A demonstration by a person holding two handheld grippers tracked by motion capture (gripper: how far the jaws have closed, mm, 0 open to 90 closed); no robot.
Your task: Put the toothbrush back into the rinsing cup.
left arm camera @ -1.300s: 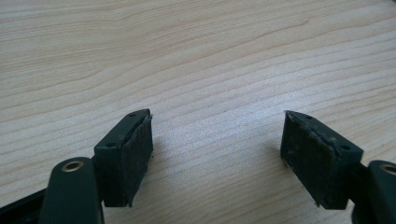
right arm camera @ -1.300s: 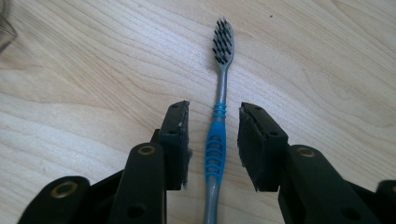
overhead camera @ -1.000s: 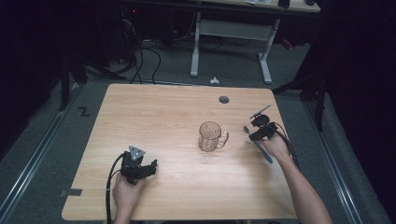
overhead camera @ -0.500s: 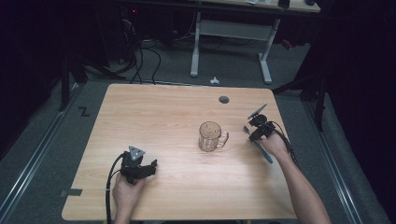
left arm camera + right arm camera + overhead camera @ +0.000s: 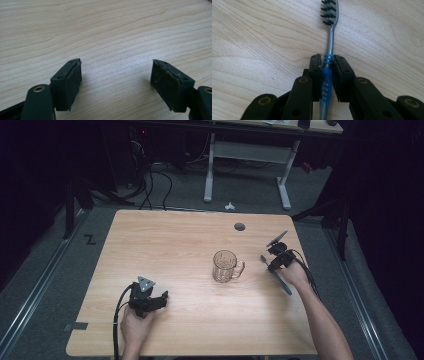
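At the lower left of the high view, 1 hand holds the left gripper low over the wooden table, near the front edge. The left gripper view adds what that distance hides: its 2 jaws stand wide apart with bare wood between them. Toward the centre stands 1 clear glass mug, handle pointing right, with open tabletop on every side. At the right, close to the table's right edge, the right gripper sits over 1 toothbrush. The right gripper view shows the detail: its jaws have just been closing and now clamp the blue grip of the toothbrush, whose dark bristle head lies at the top of that frame, on the wood. 1 round hole marks the table's far side.
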